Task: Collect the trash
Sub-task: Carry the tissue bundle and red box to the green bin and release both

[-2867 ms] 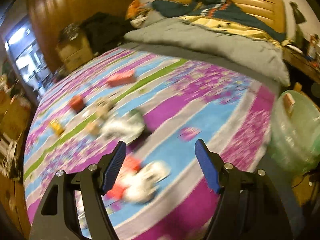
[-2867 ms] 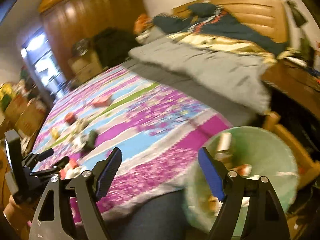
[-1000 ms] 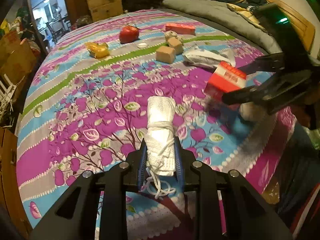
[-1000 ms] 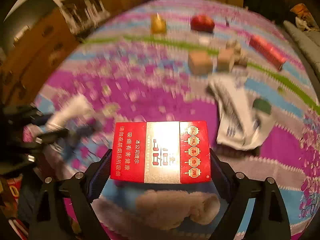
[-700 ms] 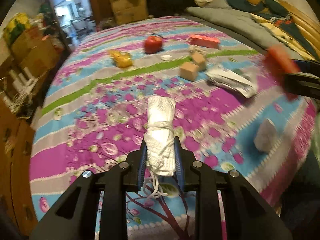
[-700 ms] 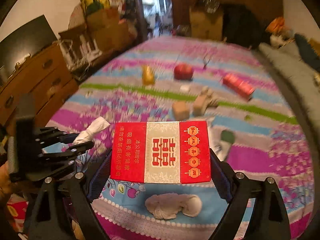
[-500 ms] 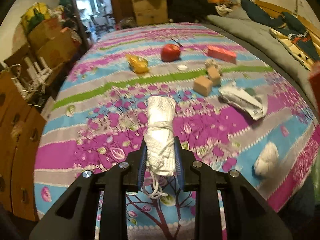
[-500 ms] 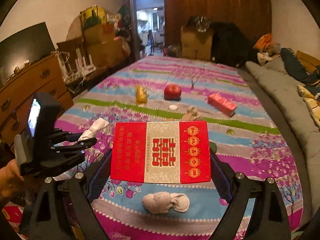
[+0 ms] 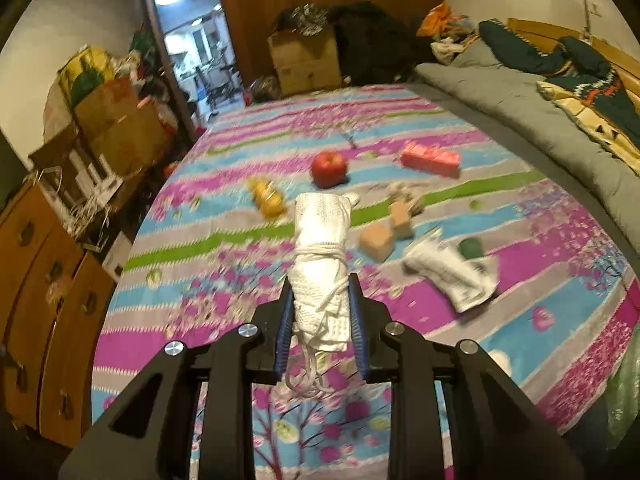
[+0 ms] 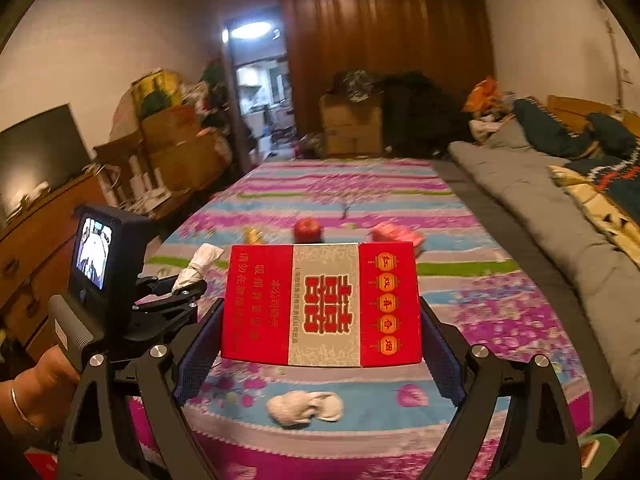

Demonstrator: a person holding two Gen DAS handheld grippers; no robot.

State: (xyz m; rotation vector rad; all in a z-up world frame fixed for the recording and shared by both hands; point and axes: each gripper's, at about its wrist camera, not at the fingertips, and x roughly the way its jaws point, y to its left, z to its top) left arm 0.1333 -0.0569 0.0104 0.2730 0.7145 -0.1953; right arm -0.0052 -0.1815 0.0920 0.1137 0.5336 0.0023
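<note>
Bed point(image 9: 560, 312), floral sheet in purple, blue and green bands, fills both views; grey quilt point(image 9: 520, 104) along its right side. Left wrist view alone shows, on the sheet to the right, a crumpled white wrapper point(image 9: 452, 276) with a dark green piece beside it, two tan blocks point(image 9: 378, 242) just left of that, and a green plastic bag edge point(image 9: 624, 392) at near right off the bed. Right wrist view alone shows a dark screen point(image 10: 36, 160) on the far left dresser and a crumpled white wad point(image 10: 304, 406) on the near sheet, below the held box. Both views show a red apple point(image 9: 329, 169), pink packet point(image 9: 430, 158) right of it, and yellow wrapper point(image 9: 267, 200) left of it, all mid-bed. Right gripper point(image 10: 320, 344) pinches a red cigarette carton point(image 10: 322, 304) by its ends, lifted above the sheet; red side panels, silver centre panel with a red double-happiness character, five lantern marks down the right, Chinese warning text on the left, too small to read surely. Left gripper point(image 9: 320, 328) is pressed onto a white cloth roll point(image 9: 322, 264) bound with white cord, pointing away, loose loops hanging near.
</note>
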